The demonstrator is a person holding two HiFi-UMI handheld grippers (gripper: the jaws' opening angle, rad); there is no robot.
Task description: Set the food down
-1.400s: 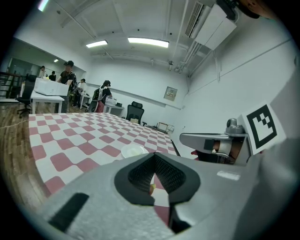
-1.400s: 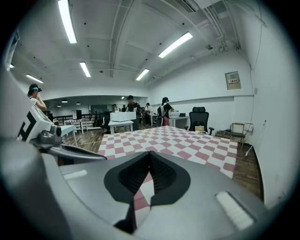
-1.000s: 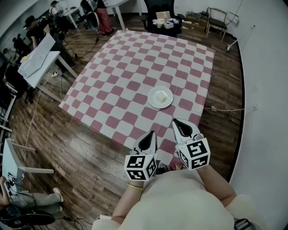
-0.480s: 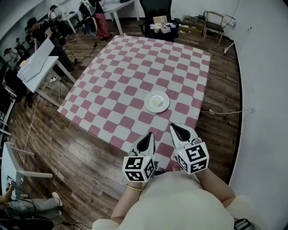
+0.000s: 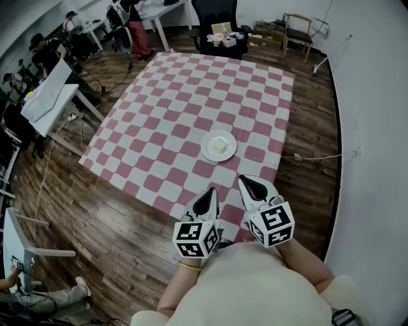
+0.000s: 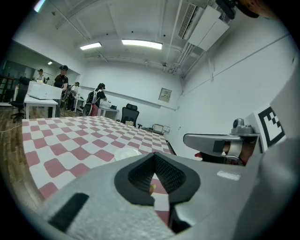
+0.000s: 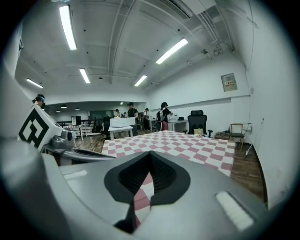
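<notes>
Two claws sit closest to us, low in the head view, just above our pale top (image 5: 255,286), which cuts off both forearms. The left claw (image 5: 211,193) and the right claw (image 5: 246,183) each carry a cube with square markers, and each is pinched narrow, its dark pads meeting at the tip with nothing gripped. In the left gripper view a small yellowish speck shows through the slit between the pads; we cannot tell what it is. Both tips hang over the near edge of a red-and-white checked cloth (image 5: 172,108) spread flat on the wood floor (image 5: 95,210).

Just beyond the claws, apart from both, a white plate (image 5: 207,148) rests on the cloth near its right side. The food (image 5: 220,146), a pale yellowish block, lies on the middle of that plate; its kind is too small to make out.

Farther off, past the cloth's far edge, a black office chair (image 5: 217,19) holds some small boxes, and a wooden chair (image 5: 299,28) stands by the white wall (image 5: 376,159). At the far left a white bench (image 5: 48,89) is partly cut off, and several people behind it are small and unclear.
</notes>
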